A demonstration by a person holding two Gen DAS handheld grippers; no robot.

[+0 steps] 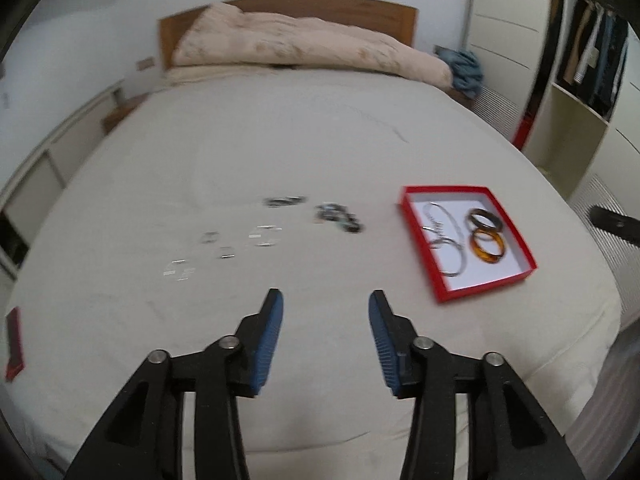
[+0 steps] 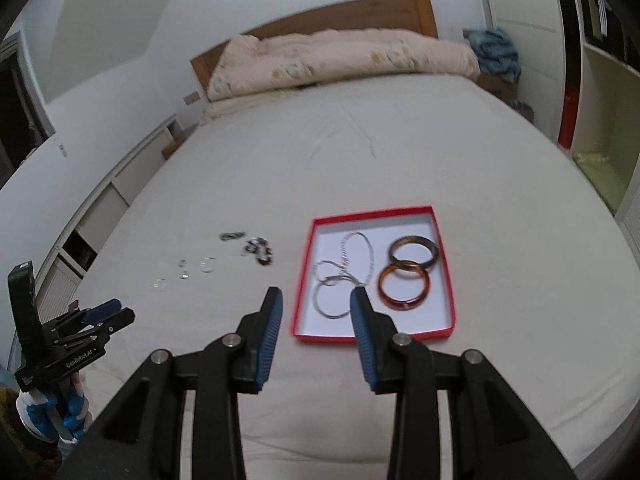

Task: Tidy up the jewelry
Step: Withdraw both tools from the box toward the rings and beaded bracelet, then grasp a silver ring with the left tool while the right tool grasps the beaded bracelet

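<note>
A red tray with a white floor lies on the bed. It holds a dark bangle, an amber bangle and silver chains and hoops. Dark beaded pieces and small silver rings lie loose on the sheet to the tray's left. My left gripper is open and empty, short of the loose pieces. My right gripper is open and empty at the tray's near left edge.
A pink duvet is bunched at the wooden headboard. A blue cloth lies at the far right corner. A wardrobe with hanging clothes stands right. A red item lies at the bed's left edge.
</note>
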